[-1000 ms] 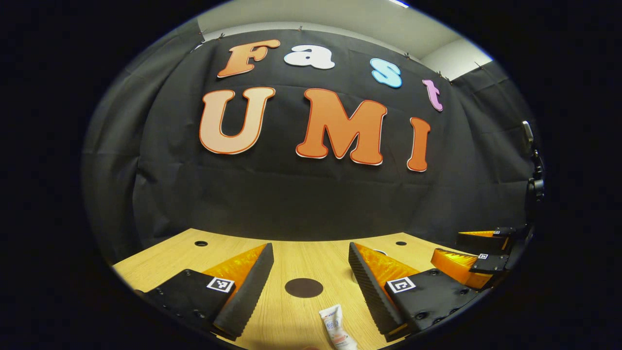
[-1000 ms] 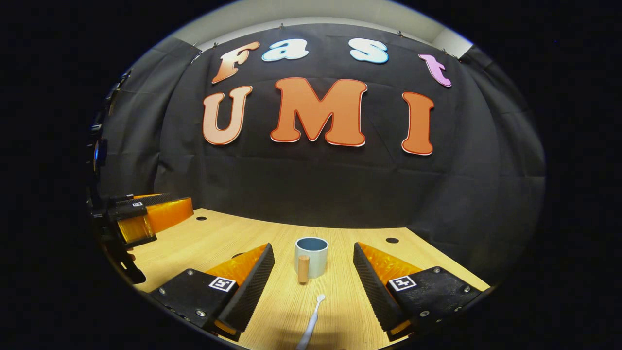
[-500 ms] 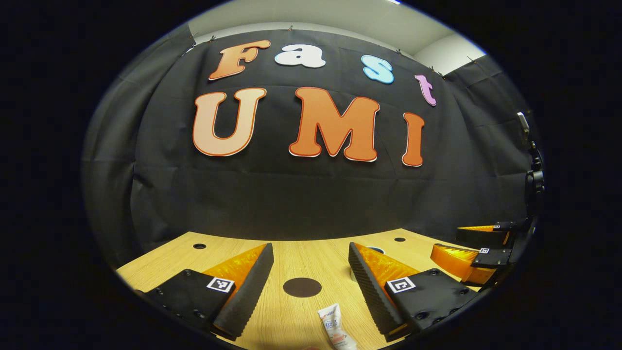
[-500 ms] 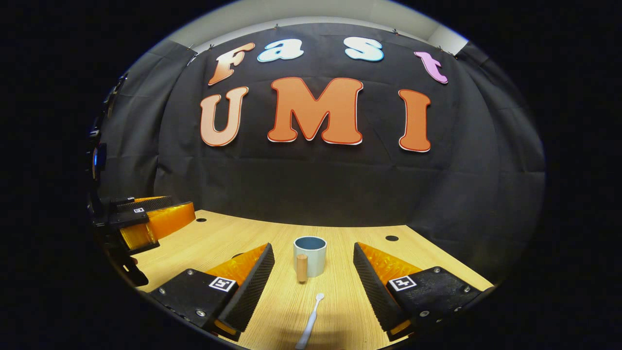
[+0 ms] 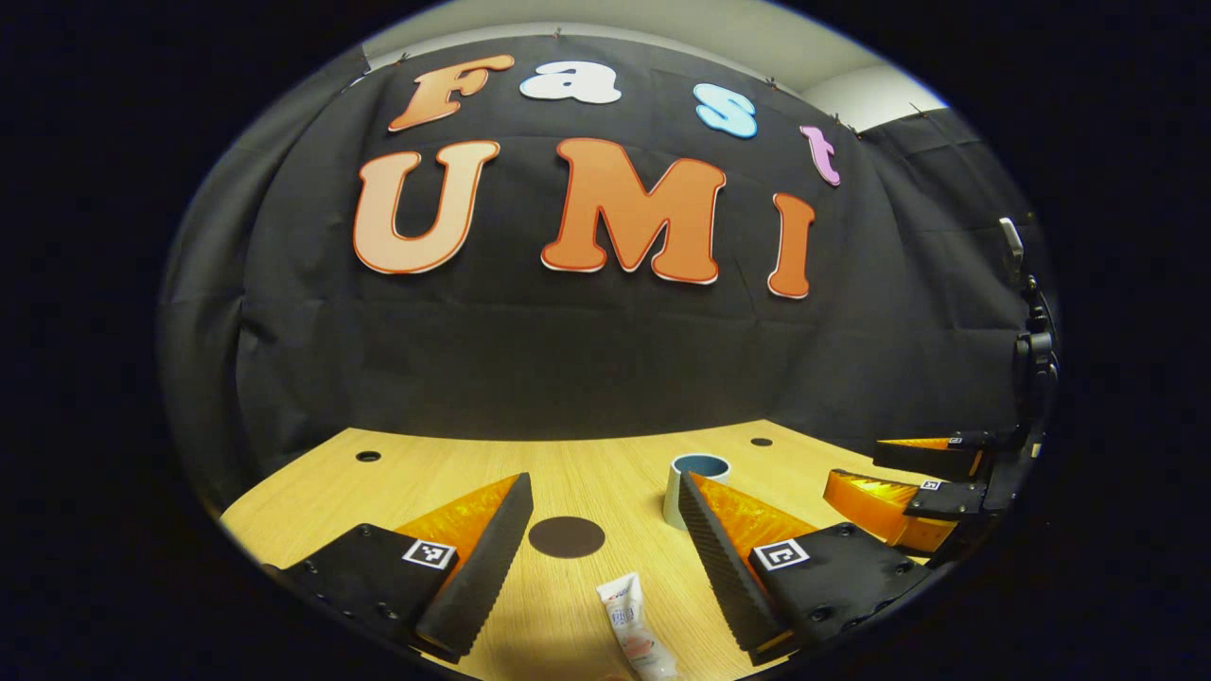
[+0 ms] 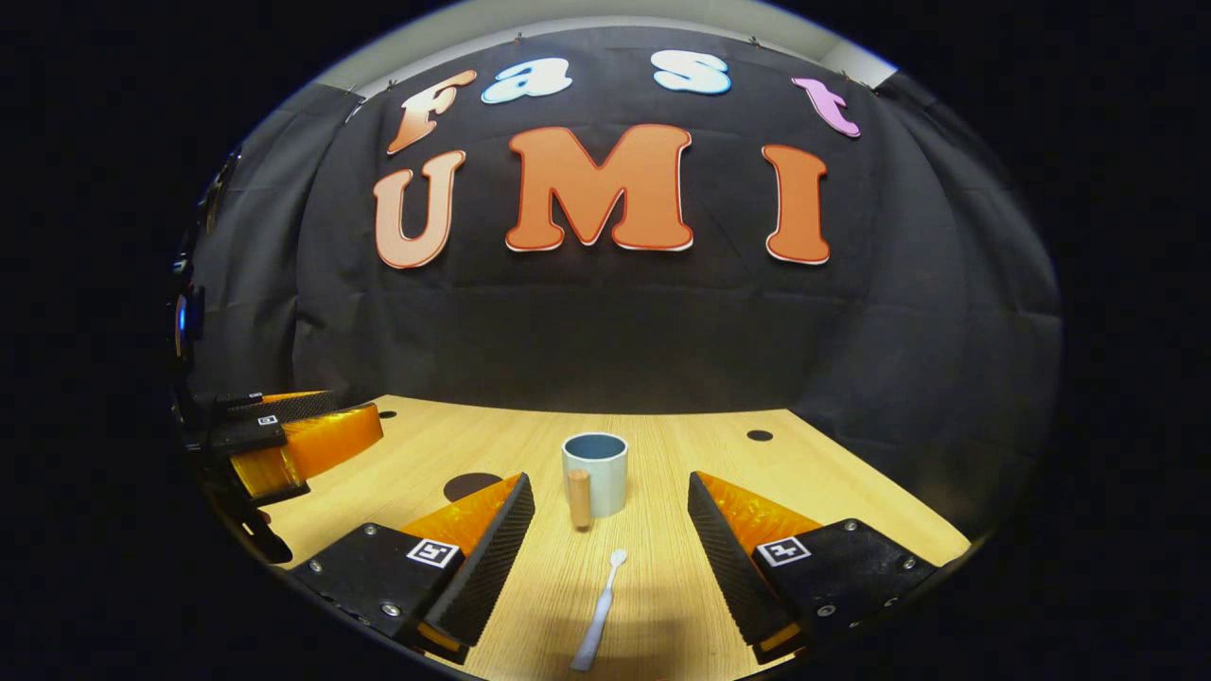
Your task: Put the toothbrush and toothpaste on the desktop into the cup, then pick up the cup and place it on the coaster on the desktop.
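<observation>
In the left gripper view my left gripper hangs open over the wooden desktop. A white toothpaste tube lies flat between and just before its fingers. The dark round coaster sits a little farther on. The pale blue cup stands partly behind the right finger. In the right gripper view my right gripper is open too. A white toothbrush lies lengthwise between its fingers. The cup, with its wooden handle, stands upright beyond the brush. The coaster peeks out behind the left finger.
Small dark holes mark the desktop near the back. The black cloth wall rises right behind the desk's far edge. The other gripper shows at the right edge of the left gripper view and at the left edge of the right gripper view.
Both cameras have tilted downward, so more desktop shows. The cup has come out from behind my left gripper's right finger. Toothbrush and toothpaste show more fully. Both grippers stay open.
</observation>
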`<state>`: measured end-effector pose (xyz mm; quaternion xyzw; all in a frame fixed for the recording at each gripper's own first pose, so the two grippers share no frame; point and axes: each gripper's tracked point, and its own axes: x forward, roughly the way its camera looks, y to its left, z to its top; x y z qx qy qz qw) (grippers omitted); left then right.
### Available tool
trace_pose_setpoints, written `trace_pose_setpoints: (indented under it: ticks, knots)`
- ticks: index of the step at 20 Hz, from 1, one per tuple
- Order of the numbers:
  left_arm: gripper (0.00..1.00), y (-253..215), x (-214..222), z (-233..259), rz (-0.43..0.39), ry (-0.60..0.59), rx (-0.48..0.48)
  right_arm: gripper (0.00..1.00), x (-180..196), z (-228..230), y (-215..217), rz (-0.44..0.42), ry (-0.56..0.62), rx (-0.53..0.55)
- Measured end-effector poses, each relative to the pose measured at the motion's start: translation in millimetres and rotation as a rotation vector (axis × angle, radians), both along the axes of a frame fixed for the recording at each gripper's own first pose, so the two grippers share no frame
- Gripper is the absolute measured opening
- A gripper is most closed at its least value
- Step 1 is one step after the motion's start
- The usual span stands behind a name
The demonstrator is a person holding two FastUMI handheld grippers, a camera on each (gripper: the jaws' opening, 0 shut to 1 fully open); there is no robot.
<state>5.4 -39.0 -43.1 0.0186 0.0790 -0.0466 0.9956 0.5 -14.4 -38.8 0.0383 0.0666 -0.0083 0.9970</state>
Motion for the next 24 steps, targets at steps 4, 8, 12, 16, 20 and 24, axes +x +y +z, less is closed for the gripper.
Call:
trace_pose_setpoints:
  ticks: [4, 8, 12, 16, 20, 24]
  knots:
    - [0.98, -5, 1, -39, -0.006, 0.122, 0.017, 0.97, 1, -22, -3, -0.003, 0.068, 0.024]
    - [0.99, -4, -5, -74, -0.005, 0.239, 0.065, 0.97, 3, -46, -3, -0.001, 0.152, 0.02]
    - [0.99, -6, -9, -105, 0.003, 0.34, 0.1, 0.97, 5, -69, 1, -0.001, 0.228, -0.013]
    - [0.99, -7, -9, -126, 0.01, 0.409, 0.085, 0.95, 6, -88, 1, 0.0, 0.31, -0.029]
    - [0.99, -6, -11, -141, 0.007, 0.466, 0.086, 0.86, 6, -97, -5, -0.001, 0.383, -0.039]
    - [0.99, -3, -17, -152, 0.006, 0.531, 0.095, 0.8, 3, -103, -4, 0.011, 0.452, -0.061]
